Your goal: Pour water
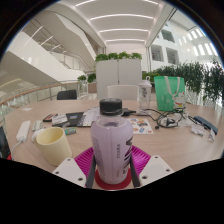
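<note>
A clear plastic bottle (111, 143) with a dark cap and a pink-and-white label stands upright between my fingers. My gripper (111, 172) is shut on the bottle, the pink pads (83, 160) pressing on both its sides near the base. A pale yellow cup (53, 146) stands on the wooden table (30, 112) just to the left of the bottle, its open mouth up. The bottle's base is hidden low between the fingers.
Beyond the bottle the table holds scattered small items, cables (170, 120) and a green bag (168, 92) at the right. White planters with green plants (118, 66) stand behind. A white device (23, 131) lies left of the cup.
</note>
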A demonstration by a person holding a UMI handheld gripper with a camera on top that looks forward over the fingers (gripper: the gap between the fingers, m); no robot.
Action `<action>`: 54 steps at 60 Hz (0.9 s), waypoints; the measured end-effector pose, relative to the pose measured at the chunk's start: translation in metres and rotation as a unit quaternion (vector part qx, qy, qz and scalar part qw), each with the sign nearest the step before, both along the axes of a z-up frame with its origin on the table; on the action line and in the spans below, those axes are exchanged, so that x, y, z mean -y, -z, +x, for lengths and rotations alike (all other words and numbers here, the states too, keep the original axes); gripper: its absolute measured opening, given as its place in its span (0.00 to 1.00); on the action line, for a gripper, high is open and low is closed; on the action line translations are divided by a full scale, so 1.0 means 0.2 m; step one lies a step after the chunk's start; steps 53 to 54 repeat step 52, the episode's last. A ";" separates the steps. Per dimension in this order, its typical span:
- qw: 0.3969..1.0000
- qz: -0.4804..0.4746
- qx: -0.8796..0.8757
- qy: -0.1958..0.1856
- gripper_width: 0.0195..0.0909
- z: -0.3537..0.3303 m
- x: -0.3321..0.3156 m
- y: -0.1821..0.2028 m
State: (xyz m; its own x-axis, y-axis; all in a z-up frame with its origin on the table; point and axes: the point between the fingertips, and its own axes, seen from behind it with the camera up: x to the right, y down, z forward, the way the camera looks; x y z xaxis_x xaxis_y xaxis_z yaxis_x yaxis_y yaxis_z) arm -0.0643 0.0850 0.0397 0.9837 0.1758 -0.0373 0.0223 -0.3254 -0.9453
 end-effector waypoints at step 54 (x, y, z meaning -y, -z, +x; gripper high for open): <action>0.989 -0.087 0.036 0.118 0.89 -0.46 1.53 -0.79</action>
